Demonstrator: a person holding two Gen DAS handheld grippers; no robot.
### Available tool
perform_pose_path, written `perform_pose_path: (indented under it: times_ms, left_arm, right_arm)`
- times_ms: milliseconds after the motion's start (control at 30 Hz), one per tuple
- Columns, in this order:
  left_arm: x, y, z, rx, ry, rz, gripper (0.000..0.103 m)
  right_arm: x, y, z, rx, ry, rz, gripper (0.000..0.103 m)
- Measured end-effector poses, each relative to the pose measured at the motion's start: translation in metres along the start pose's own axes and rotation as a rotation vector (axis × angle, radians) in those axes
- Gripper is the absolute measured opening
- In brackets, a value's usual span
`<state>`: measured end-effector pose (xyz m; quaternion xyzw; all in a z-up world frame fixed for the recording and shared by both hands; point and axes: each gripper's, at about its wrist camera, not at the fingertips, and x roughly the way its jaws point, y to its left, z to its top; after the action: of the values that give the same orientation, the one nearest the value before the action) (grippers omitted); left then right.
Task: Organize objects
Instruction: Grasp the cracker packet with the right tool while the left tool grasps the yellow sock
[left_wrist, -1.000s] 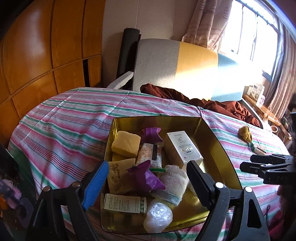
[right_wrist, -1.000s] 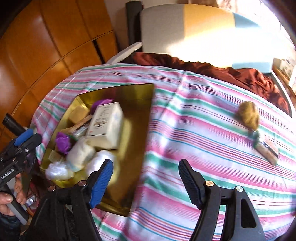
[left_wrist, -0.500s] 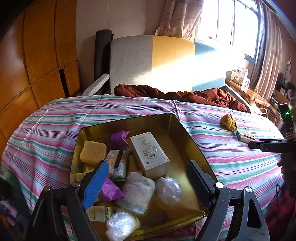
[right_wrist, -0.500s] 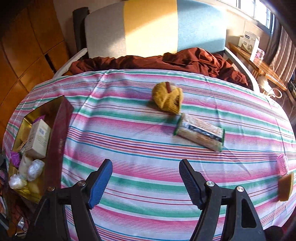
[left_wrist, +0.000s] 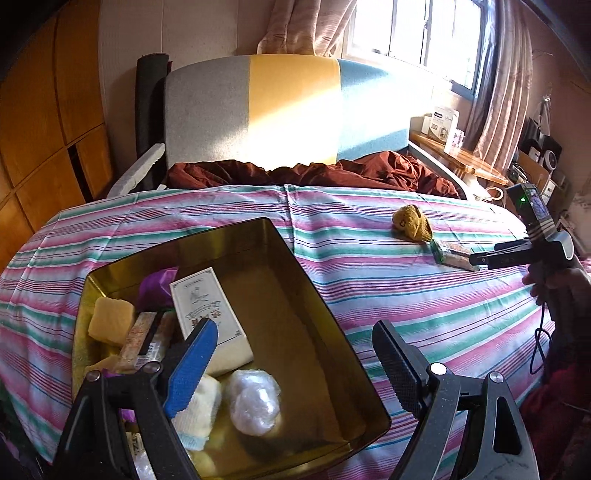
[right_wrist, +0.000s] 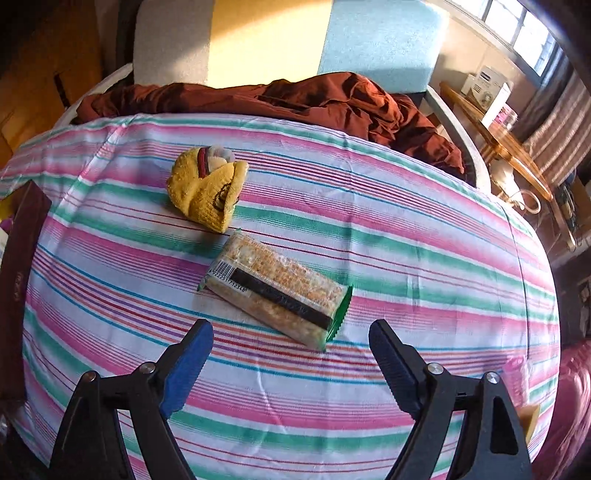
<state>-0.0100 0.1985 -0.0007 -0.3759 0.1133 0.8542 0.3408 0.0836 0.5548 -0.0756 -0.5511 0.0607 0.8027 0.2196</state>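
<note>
Your right gripper (right_wrist: 290, 360) has swung away from the gold rectangular tin box (left_wrist: 332, 317) and now hangs over the open striped bedcover (right_wrist: 406, 229), looking down on the clear-wrapped cracker packet with the green ends and black band (right_wrist: 275, 290). A second ago that packet was far off to the side of its view; now it lies just ahead of the fingertips, slightly left of centre, angled across the stripes. The jaws are opening as you arrive, with nothing between them yet. That reads as the approach for the next pick, so the packet is probably your next item for the box.

The rolled mustard-yellow sock (right_wrist: 207, 188) sits just beyond the packet, nearly touching its far corner, so come down on the packet's long sides to avoid dragging the sock along.

Your left gripper (left_wrist: 295, 363) has drifted too: the box has slid toward the left of its view, and its jaws stay spread wide and empty over the box's near right wall. The box already holds the white printed carton (left_wrist: 208, 317), a yellow sponge block (left_wrist: 110, 325) and a crinkled clear plastic ball (left_wrist: 253, 400), with bare gold floor free on its right side for the packet.
</note>
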Motion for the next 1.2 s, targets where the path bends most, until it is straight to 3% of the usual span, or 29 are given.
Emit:
perform_pose_path:
  times_ms: [133,333,467,533,600,900,1200]
  left_arm:
    - [0.008,-0.013,0.005,0.023,0.013,-0.022,0.087]
    - [0.023,-0.029,0.013,0.04,0.04,-0.049,0.087]
    - [0.031,-0.041,0.022,0.051,0.05,-0.077,0.086]
    - [0.035,-0.048,0.027,0.057,0.05,-0.088,0.086]
    - [0.038,-0.056,0.032,0.061,0.053,-0.104,0.086]
    - [0.069,-0.103,0.061,0.076,0.095,-0.169,0.086]
    - [0.131,-0.151,0.1,0.102,0.138,-0.162,0.086]
  right_arm:
    - [0.019,0.008,0.013,-0.135,0.049,-0.023,0.088]
    - [0.051,0.008,0.024,-0.19,0.114,0.018,0.088]
    - [0.055,-0.003,0.027,-0.127,0.116,0.093,0.083]
    - [0.052,-0.006,0.022,-0.098,0.114,0.138,0.06]
    - [0.046,-0.007,0.013,-0.078,0.121,0.129,0.052]
    - [0.027,-0.038,-0.041,0.14,0.147,0.046,0.052]
    - [0.027,-0.049,-0.044,0.181,0.133,0.055,0.052]
